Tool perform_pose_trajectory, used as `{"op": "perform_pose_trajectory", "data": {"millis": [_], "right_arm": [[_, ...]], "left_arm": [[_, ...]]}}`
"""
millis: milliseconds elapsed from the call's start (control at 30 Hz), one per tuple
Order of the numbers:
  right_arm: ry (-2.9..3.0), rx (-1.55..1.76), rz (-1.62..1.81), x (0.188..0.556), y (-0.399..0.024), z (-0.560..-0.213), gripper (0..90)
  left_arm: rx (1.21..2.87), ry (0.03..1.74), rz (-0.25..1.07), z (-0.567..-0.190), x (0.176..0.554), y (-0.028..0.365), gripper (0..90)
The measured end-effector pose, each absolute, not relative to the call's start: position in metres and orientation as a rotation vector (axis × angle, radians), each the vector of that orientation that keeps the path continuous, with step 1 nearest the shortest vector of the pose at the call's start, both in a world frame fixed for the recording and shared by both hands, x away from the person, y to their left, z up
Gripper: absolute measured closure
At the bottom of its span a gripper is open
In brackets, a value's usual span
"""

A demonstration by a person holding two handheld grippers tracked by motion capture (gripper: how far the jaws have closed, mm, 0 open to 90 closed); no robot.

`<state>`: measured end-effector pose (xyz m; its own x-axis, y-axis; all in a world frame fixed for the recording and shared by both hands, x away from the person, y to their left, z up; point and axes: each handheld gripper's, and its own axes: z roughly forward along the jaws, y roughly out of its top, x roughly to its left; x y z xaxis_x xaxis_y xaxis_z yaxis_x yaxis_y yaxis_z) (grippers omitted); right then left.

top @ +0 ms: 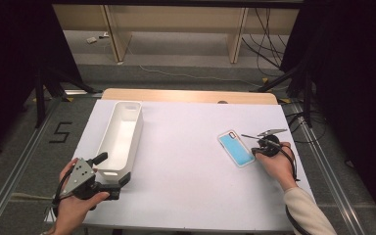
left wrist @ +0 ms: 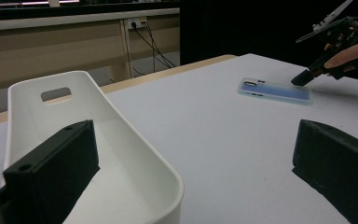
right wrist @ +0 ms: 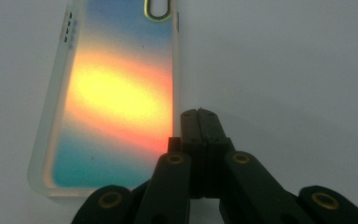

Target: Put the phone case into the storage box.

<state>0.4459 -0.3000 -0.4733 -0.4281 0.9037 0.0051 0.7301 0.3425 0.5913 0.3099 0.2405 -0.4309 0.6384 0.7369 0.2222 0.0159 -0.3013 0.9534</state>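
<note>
On the right half of the white desk (top: 186, 161) a phone case (top: 236, 149) lies flat, its camera cutout at the far end and its back showing blue from above, shimmering orange and teal in the right gripper view. The right gripper (top: 253, 150) comes down at the case's right long edge with its jaws pressed together and nothing between them. Closed like that they form a single thin tip, which looks suited to getting under the rim or nudging the case, since a flat case gives open jaws little to bite on. Whether the tip actually touches the rim is hard to tell; it is at least just beside it.

Well apart, at the left, a long white plastic bin (top: 121, 138) stands empty with a handle slot in each end wall. The left gripper (top: 113, 170) waits at its near end, jaws wide apart, one inside the bin and one outside, so they straddle the near right wall without pressing it. That placement probably serves to steady the bin, the likely destination for the case.
</note>
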Motion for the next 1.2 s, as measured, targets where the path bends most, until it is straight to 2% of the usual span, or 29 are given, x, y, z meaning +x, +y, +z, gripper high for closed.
{"op": "perform_pose_trajectory", "data": {"millis": [867,900,1100,1200], "right_arm": [[2.317,1.403,0.753,0.442,-0.298,-0.472,90.0],[2.279,1.488,0.759,0.439,-0.296,-0.47,90.0],[2.268,1.476,0.779,0.442,-0.304,-0.461,73.1],[2.277,1.445,0.77,0.443,-0.307,-0.458,68.9]], "left_arm": [[1.744,0.61,0.809,-0.431,0.31,0.241,0.0],[1.744,0.609,0.809,-0.431,0.31,0.241,0.0],[1.747,0.613,0.811,-0.431,0.31,0.242,0.0],[1.747,0.613,0.811,-0.431,0.31,0.242,0.0]]}}
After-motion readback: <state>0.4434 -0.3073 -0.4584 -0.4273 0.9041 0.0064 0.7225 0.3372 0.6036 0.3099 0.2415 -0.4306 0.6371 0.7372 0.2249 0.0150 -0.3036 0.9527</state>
